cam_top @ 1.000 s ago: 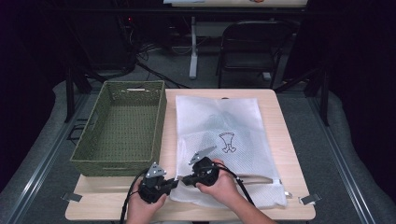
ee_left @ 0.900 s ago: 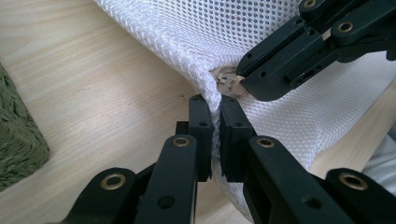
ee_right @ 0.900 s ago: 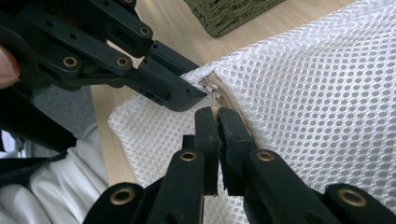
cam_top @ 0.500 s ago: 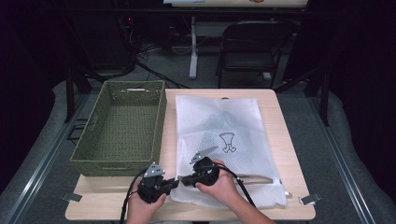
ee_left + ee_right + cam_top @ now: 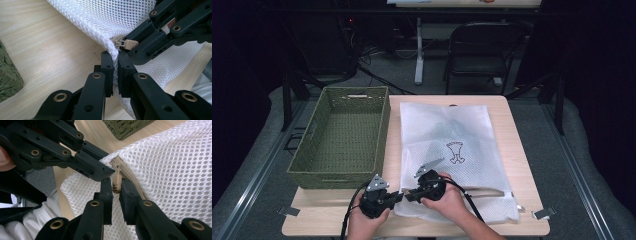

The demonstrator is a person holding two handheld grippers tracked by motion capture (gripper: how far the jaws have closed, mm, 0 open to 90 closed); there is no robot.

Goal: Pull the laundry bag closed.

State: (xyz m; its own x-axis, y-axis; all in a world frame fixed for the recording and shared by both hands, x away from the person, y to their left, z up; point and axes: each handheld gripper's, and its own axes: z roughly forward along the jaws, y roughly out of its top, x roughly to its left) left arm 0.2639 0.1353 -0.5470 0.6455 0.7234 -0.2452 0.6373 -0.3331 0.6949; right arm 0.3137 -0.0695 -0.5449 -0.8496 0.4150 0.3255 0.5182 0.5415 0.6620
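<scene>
A white mesh laundry bag [image 5: 452, 155] lies flat on the pale wooden surface [image 5: 517, 150], and everything else is placed from it. Just beside its left edge stands a green woven basket [image 5: 339, 137], rectangular, open-topped and coarse in weave; beyond the bag's far edge, off the surface, stand a dark folding chair [image 5: 479, 52] and a tangle of cables on the floor. The bag is soft netting pierced with small round holes, printed with a small dark figure near its middle, and something pale shows through it. At its near left corner the two grippers meet nose to nose, so each black linkage crowds the other's approach. The left gripper [image 5: 114, 72] is clamped on the netting of that corner, with the fabric pinched into a fold between its flat black pads. Just beyond that fold lies the end of a tan zipper [image 5: 130, 178] with a small tan zipper pull [image 5: 117, 183], a smooth plastic tab. The right gripper [image 5: 115, 192] has its jaws on either side of this pull; they have just been opening, and a slight gap shows, so the tab sits between them without being pressed.
</scene>
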